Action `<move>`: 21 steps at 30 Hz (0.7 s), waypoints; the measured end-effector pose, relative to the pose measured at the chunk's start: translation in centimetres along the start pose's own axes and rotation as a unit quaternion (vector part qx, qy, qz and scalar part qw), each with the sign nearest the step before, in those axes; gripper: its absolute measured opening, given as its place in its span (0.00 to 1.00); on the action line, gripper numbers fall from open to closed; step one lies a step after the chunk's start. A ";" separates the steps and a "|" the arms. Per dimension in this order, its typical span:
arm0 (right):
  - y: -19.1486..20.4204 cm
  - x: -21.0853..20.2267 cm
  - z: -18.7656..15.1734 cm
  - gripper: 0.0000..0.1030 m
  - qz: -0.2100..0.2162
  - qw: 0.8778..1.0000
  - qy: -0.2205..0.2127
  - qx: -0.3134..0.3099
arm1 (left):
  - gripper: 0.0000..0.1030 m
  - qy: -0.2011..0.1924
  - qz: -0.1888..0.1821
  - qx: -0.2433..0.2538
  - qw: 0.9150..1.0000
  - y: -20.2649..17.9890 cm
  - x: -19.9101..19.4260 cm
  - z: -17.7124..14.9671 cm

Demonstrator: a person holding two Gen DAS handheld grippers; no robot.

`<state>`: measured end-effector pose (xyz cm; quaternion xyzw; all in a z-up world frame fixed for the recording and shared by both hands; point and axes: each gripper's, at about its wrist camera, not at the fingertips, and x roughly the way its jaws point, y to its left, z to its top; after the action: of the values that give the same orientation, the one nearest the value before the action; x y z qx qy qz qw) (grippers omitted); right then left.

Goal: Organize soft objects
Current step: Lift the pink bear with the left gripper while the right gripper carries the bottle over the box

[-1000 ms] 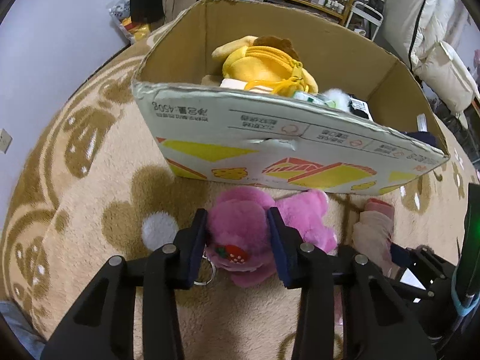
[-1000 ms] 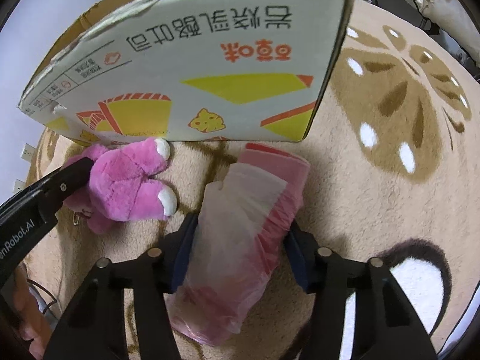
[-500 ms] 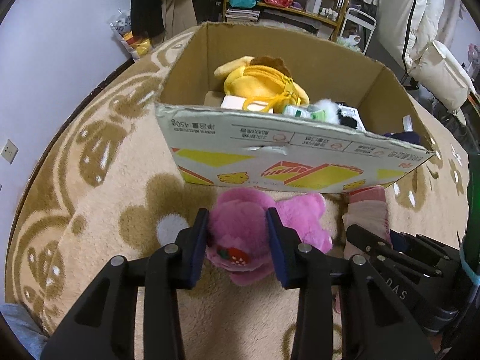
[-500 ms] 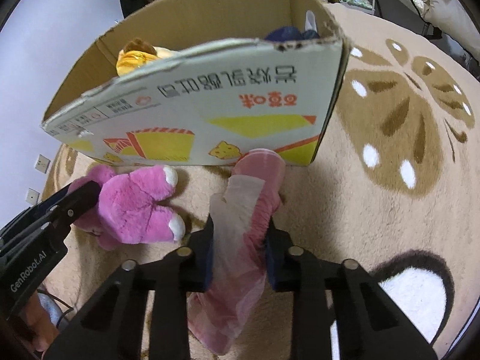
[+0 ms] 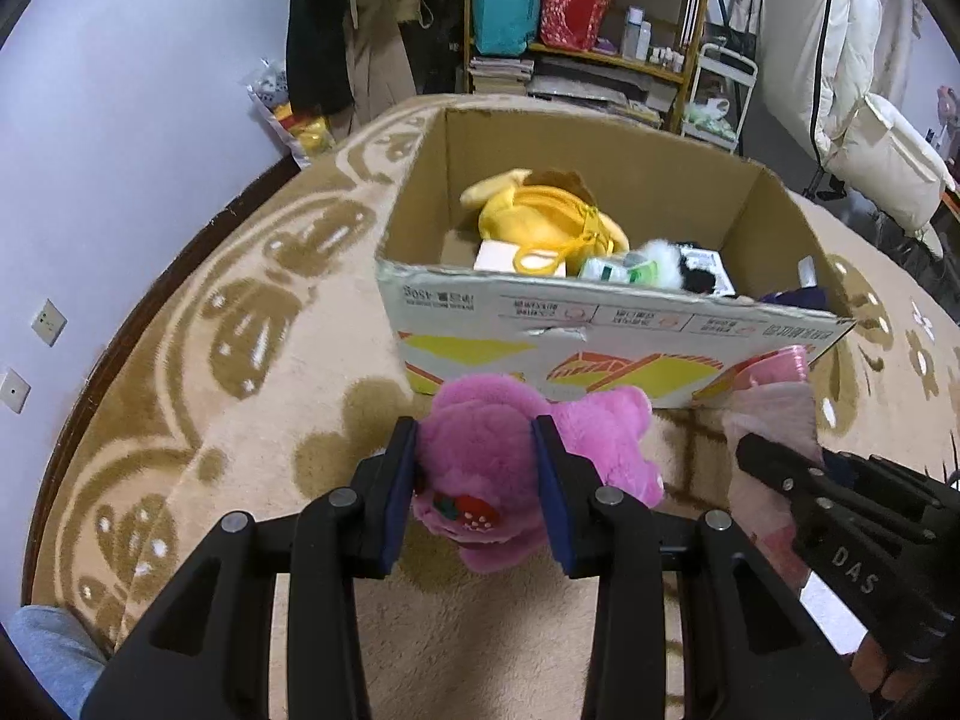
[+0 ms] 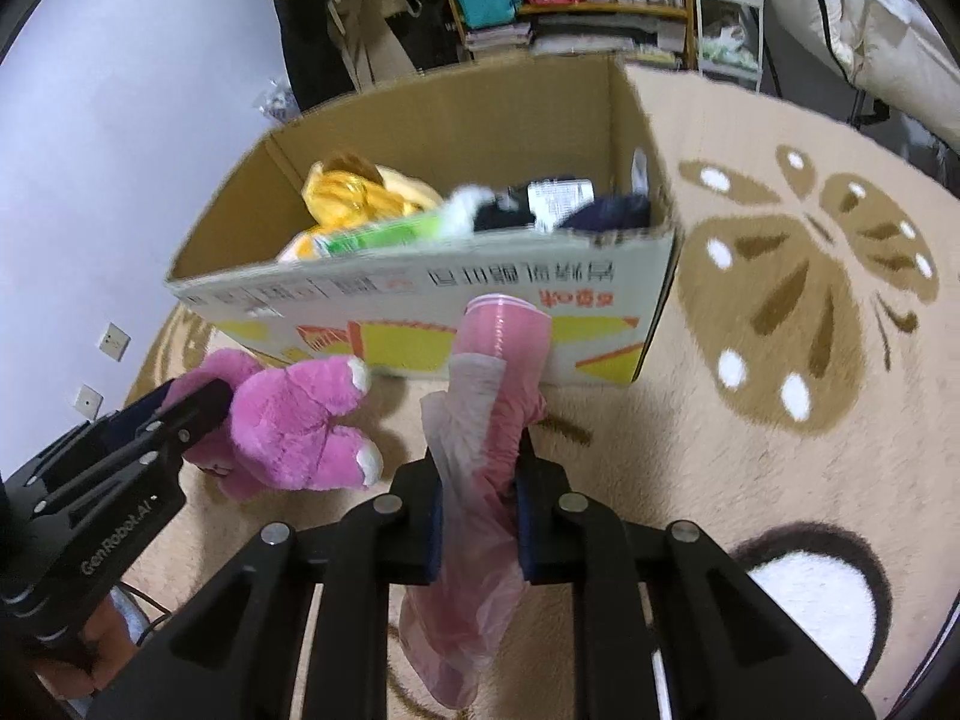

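Note:
My left gripper [image 5: 475,480] is shut on a pink plush bear [image 5: 480,462] with a strawberry on it, held above the rug in front of the cardboard box [image 5: 600,324]. The bear [image 6: 294,420] also shows at the left of the right wrist view. My right gripper [image 6: 477,498] is shut on a pink cloth in a clear plastic bag [image 6: 492,396], lifted in front of the box [image 6: 420,294]. The bag [image 5: 774,402] shows at the right of the left wrist view. The box holds a yellow plush [image 5: 540,216] and other soft items.
A beige rug with brown patterns [image 6: 810,300] covers the floor. Shelves [image 5: 600,12], hanging clothes [image 5: 336,30] and a white padded chair [image 5: 870,138] stand behind the box. The wall [image 5: 90,120] is at the left.
Both grippers have risen from the rug with their loads. The right gripper closed tightly on the bagged cloth. The box's open top has come into view.

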<state>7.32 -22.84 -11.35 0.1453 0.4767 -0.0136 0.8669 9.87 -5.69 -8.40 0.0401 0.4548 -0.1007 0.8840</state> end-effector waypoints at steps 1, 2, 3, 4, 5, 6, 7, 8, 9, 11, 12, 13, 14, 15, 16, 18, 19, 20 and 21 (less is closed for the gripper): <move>0.2 -0.6 0.0 0.18 -0.001 1.000 -0.008 -0.004 | 0.35 -0.004 0.001 0.000 1.000 0.0 -0.3 0.0; 0.4 -1.1 0.1 0.18 -0.003 1.000 -0.015 -0.007 | 0.35 -0.008 0.003 0.001 1.000 0.0 -0.7 0.0; 0.5 -1.8 0.1 0.18 -0.003 1.000 -0.025 -0.011 | 0.35 -0.011 0.005 0.001 1.000 0.1 -1.0 0.0; 0.9 -2.3 0.1 0.18 -0.004 0.999 -0.031 -0.015 | 0.35 -0.013 0.005 0.001 1.000 0.1 -1.2 0.0; 1.0 -3.0 0.2 0.18 -0.006 0.999 -0.040 -0.019 | 0.35 -0.015 0.006 0.000 1.000 0.2 -1.4 0.0; 0.9 -3.9 0.3 0.18 -0.006 0.999 -0.048 -0.025 | 0.35 -0.018 0.008 -0.001 1.000 0.2 -1.8 0.0; 1.2 -4.3 0.4 0.18 -0.006 0.998 -0.055 -0.028 | 0.35 -0.020 0.009 -0.001 1.000 0.3 -2.0 -0.1; 1.5 -4.6 0.4 0.18 -0.006 0.998 -0.060 -0.031 | 0.35 -0.024 0.011 -0.001 1.000 0.3 -2.4 -0.1; 1.6 -5.2 0.5 0.18 -0.006 0.997 -0.069 -0.034 | 0.35 -0.029 0.014 -0.002 0.999 0.4 -2.8 -0.1; 1.9 -6.1 0.7 0.18 -0.006 0.996 -0.083 -0.037 | 0.35 -0.040 0.021 -0.003 0.999 0.5 -3.8 -0.2; 1.9 -6.5 0.7 0.18 -0.006 0.995 -0.089 -0.036 | 0.35 -0.044 0.022 -0.003 0.999 0.5 -4.2 -0.3; 2.1 -6.8 0.7 0.18 -0.005 0.995 -0.094 -0.036 | 0.35 -0.051 0.025 -0.002 0.998 0.5 -4.8 -0.3; 2.1 -7.2 0.7 0.18 -0.005 0.994 -0.098 -0.036 | 0.35 -0.059 0.028 -0.001 0.998 0.5 -5.4 -0.4; 2.2 -7.6 0.8 0.18 -0.004 0.994 -0.104 -0.036 | 0.35 -0.067 0.031 0.000 0.997 0.5 -6.0 -0.4; 2.2 -8.1 0.8 0.18 -0.004 0.993 -0.109 -0.037 | 0.35 -0.075 0.034 0.000 0.997 0.6 -6.7 -0.4; 2.3 -9.1 1.1 0.18 -0.004 0.992 -0.123 -0.039 | 0.35 -0.089 0.040 0.002 0.995 0.6 -7.7 -0.2; 2.4 -9.4 1.2 0.18 -0.003 0.991 -0.129 -0.039 | 0.35 -0.096 0.044 0.004 0.994 0.7 -8.2 -0.1; 2.5 -9.8 1.4 0.18 -0.003 0.990 -0.137 -0.040 | 0.35 -0.103 0.048 0.006 0.994 0.7 -8.6 0.0; 2.5 -10.1 1.6 0.18 -0.004 0.989 -0.142 -0.041 | 0.35 -0.110 0.052 0.007 0.993 0.7 -9.0 0.2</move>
<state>3.52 -22.02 -1.57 0.1049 0.3490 -0.0179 0.9310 5.10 -3.76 -1.02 0.0586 0.3515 -0.0615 0.9323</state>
